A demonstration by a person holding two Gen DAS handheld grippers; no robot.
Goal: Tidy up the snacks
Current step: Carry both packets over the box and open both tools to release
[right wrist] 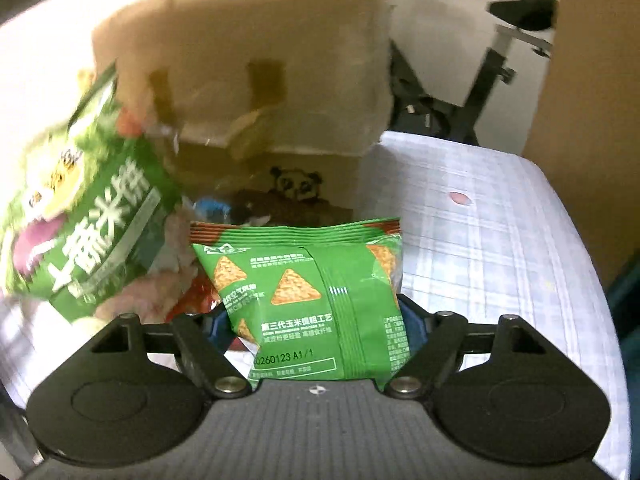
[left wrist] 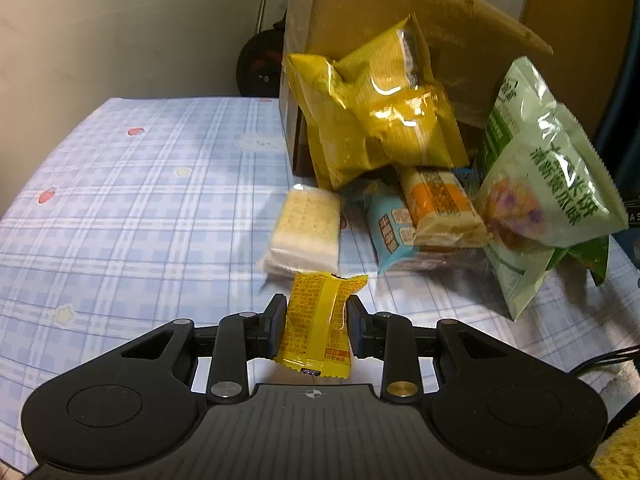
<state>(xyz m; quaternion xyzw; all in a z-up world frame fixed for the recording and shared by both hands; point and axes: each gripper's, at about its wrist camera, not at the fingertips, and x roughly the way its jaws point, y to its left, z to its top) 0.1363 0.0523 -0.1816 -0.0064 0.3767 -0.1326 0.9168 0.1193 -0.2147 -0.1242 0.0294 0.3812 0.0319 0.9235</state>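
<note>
My left gripper [left wrist: 316, 320] is shut on a small yellow snack packet [left wrist: 318, 320], held above the blue plaid cloth [left wrist: 140, 200]. Ahead lies a heap of snacks: a clear cracker pack [left wrist: 304, 232], large yellow bags [left wrist: 372, 116], a blue packet [left wrist: 386, 232], an orange-white packet [left wrist: 440, 204] and a pale green bag [left wrist: 548, 184], spilling from a cardboard box [left wrist: 360, 8]. My right gripper [right wrist: 316, 316] is shut on a green corn-chip bag [right wrist: 320, 300]. A large green rice-cracker bag [right wrist: 80, 224], blurred, stands to its left before the cardboard box [right wrist: 256, 48].
The box [right wrist: 304, 184] lies on its side with a panda print inside. An exercise bike [right wrist: 492, 68] stands behind the bed at the right. A wooden panel [right wrist: 592, 80] is at the far right. A white wall [left wrist: 120, 28] is behind the bed.
</note>
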